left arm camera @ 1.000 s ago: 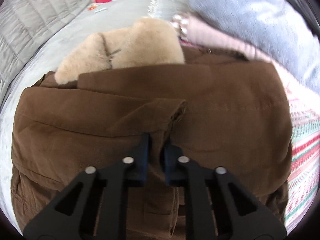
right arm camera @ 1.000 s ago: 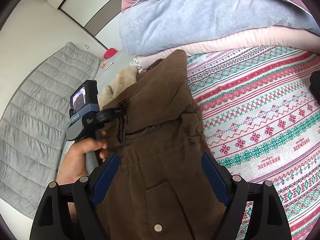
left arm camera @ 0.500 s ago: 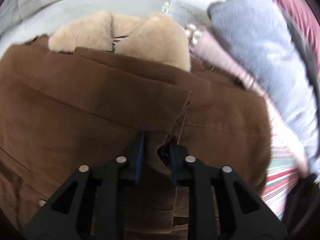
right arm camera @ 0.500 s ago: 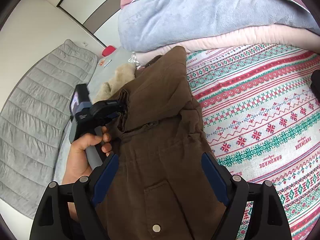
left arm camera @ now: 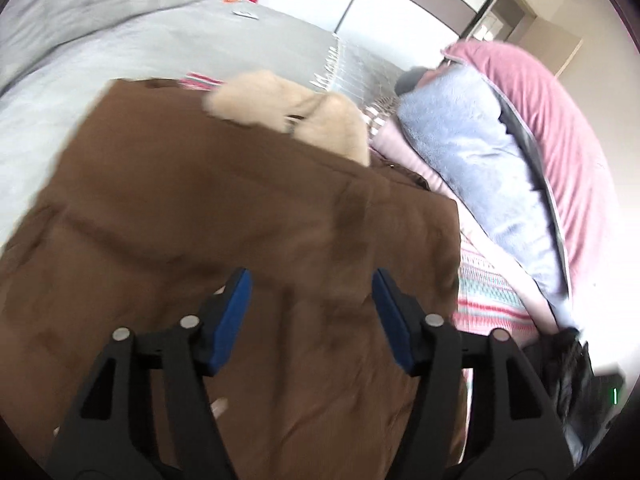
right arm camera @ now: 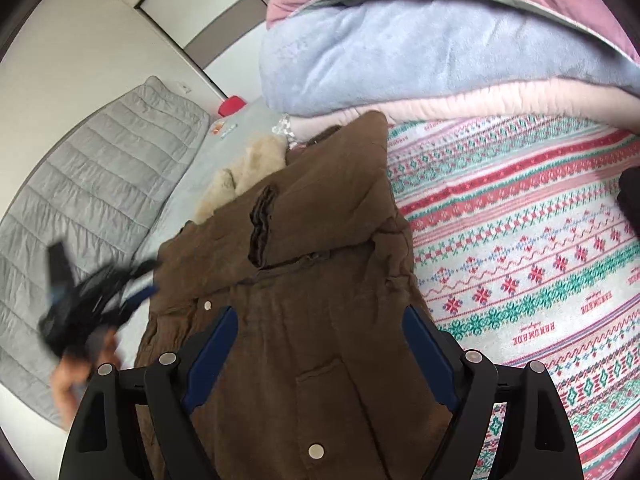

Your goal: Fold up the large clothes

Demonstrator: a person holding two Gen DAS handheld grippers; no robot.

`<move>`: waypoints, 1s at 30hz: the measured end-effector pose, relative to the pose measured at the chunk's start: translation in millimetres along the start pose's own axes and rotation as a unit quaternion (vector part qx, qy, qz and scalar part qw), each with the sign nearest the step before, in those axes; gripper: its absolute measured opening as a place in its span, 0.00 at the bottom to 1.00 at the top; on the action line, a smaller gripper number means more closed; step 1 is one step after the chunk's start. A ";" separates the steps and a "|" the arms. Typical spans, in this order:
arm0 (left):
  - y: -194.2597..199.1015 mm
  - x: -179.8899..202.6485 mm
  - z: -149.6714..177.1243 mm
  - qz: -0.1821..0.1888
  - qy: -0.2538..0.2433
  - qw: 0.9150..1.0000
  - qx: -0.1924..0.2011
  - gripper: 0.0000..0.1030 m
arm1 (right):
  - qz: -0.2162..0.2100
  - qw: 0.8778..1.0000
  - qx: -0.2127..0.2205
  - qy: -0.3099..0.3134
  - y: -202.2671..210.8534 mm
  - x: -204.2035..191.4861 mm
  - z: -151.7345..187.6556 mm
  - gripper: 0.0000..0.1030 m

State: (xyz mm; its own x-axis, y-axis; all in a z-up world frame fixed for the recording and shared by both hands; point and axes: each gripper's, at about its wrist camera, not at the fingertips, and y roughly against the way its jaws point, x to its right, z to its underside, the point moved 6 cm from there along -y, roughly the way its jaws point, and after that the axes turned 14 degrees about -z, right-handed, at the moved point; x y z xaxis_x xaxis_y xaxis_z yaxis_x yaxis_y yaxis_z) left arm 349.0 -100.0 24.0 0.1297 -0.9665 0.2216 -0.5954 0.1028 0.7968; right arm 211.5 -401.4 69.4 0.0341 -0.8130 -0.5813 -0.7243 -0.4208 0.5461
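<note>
A large brown coat with a beige fur collar lies on the bed, one sleeve folded across its front. It fills the left wrist view, with the collar at the far end. My left gripper is open and empty just above the coat; it also shows blurred at the coat's left edge in the right wrist view. My right gripper is open and empty over the coat's lower front.
A patterned red, green and white blanket covers the bed to the right. Folded blue, pink and mauve bedding is piled at the back. A grey quilted headboard and grey mattress lie to the left.
My left gripper has opened and let go of the sleeve, which now lies folded across the coat. It has pulled back to the left. My right gripper has stayed open.
</note>
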 end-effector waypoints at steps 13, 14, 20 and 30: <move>111.0 -228.5 83.5 -0.115 0.081 0.989 0.035 0.72 | 0.032 0.989 0.105 0.098 63.9 -59.5 -0.2 0.83; 112.5 -237.8 90.3 -0.117 0.084 0.989 0.030 0.72 | 0.025 0.985 0.128 0.111 78.7 -71.3 4.1 0.83; 116.8 -269.8 126.8 -0.114 0.083 0.990 0.017 0.72 | -0.026 0.973 0.156 0.169 118.8 -109.2 42.3 1.00; 91.8 -343.6 189.7 -0.105 0.115 0.987 -0.046 0.72 | 0.039 0.998 0.028 0.047 121.9 0.1 124.8 1.00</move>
State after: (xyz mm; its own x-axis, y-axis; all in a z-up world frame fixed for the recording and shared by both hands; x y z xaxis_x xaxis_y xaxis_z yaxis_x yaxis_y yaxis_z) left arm 99.3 196.8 -85.6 0.4251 -0.8911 0.1587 -0.4631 -0.0635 0.8840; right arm 37.3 -402.5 60.7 0.0385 -0.8773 -0.4784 -0.7643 -0.3343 0.5514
